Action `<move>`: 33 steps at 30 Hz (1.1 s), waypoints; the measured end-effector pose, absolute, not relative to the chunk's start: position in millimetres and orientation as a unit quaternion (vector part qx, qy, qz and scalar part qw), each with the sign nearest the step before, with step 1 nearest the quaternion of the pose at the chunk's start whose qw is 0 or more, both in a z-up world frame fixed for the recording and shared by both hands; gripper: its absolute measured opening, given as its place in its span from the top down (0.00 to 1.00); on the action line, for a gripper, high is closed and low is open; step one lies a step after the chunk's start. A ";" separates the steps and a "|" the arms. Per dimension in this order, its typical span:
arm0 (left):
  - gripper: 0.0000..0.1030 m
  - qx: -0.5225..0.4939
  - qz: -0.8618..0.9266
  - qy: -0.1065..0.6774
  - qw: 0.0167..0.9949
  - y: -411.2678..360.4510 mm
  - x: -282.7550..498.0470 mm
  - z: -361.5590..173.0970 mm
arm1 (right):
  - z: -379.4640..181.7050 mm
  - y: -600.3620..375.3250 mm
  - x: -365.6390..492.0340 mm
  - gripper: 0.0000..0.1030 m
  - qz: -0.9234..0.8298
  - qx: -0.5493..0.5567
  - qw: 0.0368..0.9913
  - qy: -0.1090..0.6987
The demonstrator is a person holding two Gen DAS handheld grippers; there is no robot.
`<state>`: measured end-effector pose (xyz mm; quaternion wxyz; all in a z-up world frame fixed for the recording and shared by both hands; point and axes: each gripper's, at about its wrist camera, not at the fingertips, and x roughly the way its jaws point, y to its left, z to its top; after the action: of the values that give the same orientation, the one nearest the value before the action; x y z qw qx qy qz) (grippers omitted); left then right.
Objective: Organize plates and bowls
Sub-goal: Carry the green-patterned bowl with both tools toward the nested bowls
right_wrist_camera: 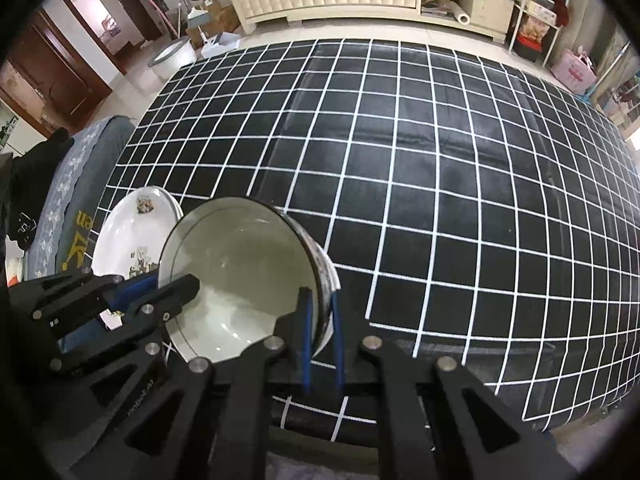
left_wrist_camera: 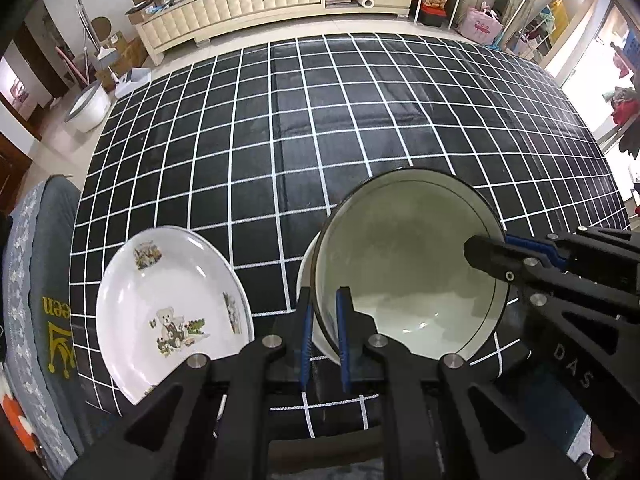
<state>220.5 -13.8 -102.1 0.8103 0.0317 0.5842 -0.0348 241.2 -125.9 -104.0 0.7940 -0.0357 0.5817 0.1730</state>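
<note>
A white bowl [left_wrist_camera: 408, 264] with a thin dark ring inside its rim is held near the table's front edge, tilted toward the cameras. My left gripper [left_wrist_camera: 325, 300] is shut on its left rim. My right gripper [right_wrist_camera: 322, 304] is shut on its right rim, and it also shows in the left wrist view [left_wrist_camera: 486, 250]. The left gripper shows in the right wrist view [right_wrist_camera: 180, 290]. A white plate [left_wrist_camera: 172, 304] with teddy-bear pictures lies on the table left of the bowl; it also shows in the right wrist view [right_wrist_camera: 128, 236].
The table carries a black cloth with a white grid [left_wrist_camera: 360, 120]. A grey cushioned seat [left_wrist_camera: 36, 280] stands at the table's left. A cream sideboard [left_wrist_camera: 248, 4] and a white basin [left_wrist_camera: 90, 106] stand beyond the far edge.
</note>
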 end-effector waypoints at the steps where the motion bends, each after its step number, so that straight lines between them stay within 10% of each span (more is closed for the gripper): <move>1: 0.91 0.031 -0.035 0.585 0.810 -12.7 219.8 -103.6 | -105.0 -125.2 240.4 0.88 0.173 -0.037 0.793 0.583; 33: 0.91 0.023 -0.051 0.588 0.807 1.2 219.0 -116.8 | -107.0 -119.9 241.0 0.88 0.157 -0.053 0.789 0.592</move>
<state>219.0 1.2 -116.8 0.8070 0.0234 0.5879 -0.0506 241.0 -119.9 -107.0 0.7889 -0.0532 0.5918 0.1570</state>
